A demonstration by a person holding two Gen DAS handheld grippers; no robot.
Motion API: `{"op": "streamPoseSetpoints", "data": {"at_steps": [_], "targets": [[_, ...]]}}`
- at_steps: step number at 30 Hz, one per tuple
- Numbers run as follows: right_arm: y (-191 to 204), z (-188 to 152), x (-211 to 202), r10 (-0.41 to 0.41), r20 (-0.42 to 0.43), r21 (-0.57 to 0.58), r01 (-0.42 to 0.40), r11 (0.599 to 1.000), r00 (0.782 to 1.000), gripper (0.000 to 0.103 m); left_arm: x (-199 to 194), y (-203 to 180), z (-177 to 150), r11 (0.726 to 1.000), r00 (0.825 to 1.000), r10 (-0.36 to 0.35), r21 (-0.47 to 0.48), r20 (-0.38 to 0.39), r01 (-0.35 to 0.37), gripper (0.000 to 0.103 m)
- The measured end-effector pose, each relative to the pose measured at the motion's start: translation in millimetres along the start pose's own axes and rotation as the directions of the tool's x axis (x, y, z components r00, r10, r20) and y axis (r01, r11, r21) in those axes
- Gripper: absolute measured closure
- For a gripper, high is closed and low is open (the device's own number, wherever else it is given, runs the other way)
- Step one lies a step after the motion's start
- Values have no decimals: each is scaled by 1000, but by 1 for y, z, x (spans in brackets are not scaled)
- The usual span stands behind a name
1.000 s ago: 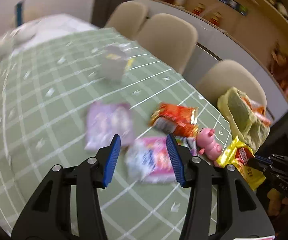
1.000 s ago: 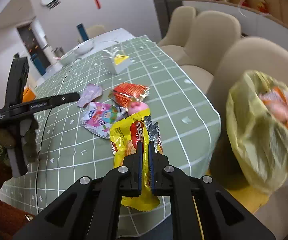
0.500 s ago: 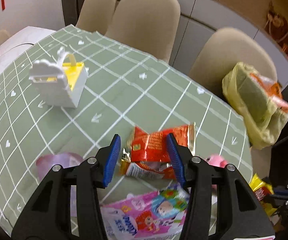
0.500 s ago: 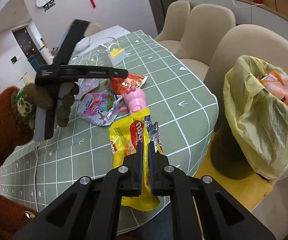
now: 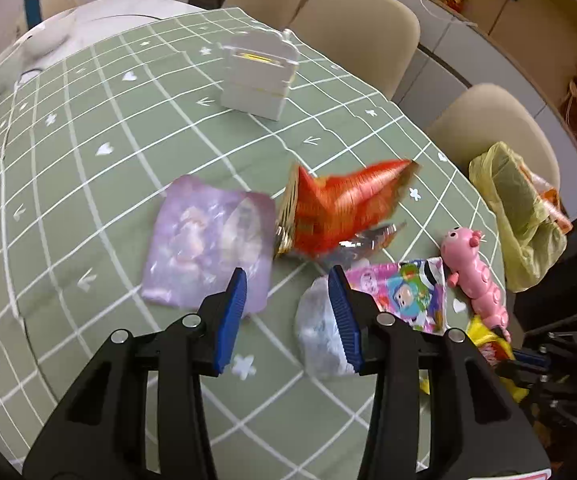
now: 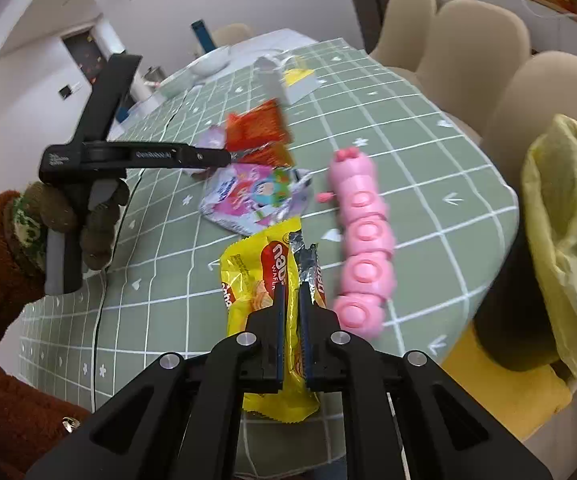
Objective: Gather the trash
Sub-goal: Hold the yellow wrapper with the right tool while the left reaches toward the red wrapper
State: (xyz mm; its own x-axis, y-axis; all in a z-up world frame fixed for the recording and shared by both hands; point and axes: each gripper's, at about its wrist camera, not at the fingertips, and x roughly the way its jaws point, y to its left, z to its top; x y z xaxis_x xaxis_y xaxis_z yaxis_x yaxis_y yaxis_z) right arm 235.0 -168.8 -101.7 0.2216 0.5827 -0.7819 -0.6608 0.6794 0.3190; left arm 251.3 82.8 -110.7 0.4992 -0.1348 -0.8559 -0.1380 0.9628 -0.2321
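From the left wrist view, the left gripper [image 5: 286, 316] pointed steeply down over the green checked tablecloth [image 5: 88, 128], its blue-padded jaws apart with nothing between them; they had just been closing a little. Beyond the left pad lay a flat purple foil wrapper [image 5: 204, 244], and far of the tips a crumpled red snack packet [image 5: 336, 208], blurred. Under the right pad sat a pink cartoon-printed pouch [image 5: 404, 292], with a pink plastic caterpillar toy [image 5: 474, 268] to its right. A white box with a handle [image 5: 258, 76] stood farther off. A yellow plastic trash bag [image 5: 516, 208] hung at the right past the table edge, by beige chairs [image 5: 352, 28].

From the right wrist view, the right gripper [image 6: 292, 304] angled downward, its jaws narrowly parted after just opening, the yellow wafer wrapper [image 6: 256, 268] lying between them at the near table edge; whether the pads pressed it could not be told. At left, a gloved hand [image 6: 72, 216] in a brown sleeve held the other tool's handle.
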Motion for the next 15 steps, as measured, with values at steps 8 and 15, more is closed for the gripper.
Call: {"op": "streamPoseSetpoints", "data": {"at_steps": [8, 15], "targets": [[3, 1, 14, 48, -27, -22, -48, 999, 998, 64, -27, -3, 3, 998, 997, -34, 59, 64, 30, 62], [22, -8, 26, 8, -116, -124, -22, 992, 993, 88, -8, -34, 51, 974, 995, -27, 227, 100, 3, 61]]}}
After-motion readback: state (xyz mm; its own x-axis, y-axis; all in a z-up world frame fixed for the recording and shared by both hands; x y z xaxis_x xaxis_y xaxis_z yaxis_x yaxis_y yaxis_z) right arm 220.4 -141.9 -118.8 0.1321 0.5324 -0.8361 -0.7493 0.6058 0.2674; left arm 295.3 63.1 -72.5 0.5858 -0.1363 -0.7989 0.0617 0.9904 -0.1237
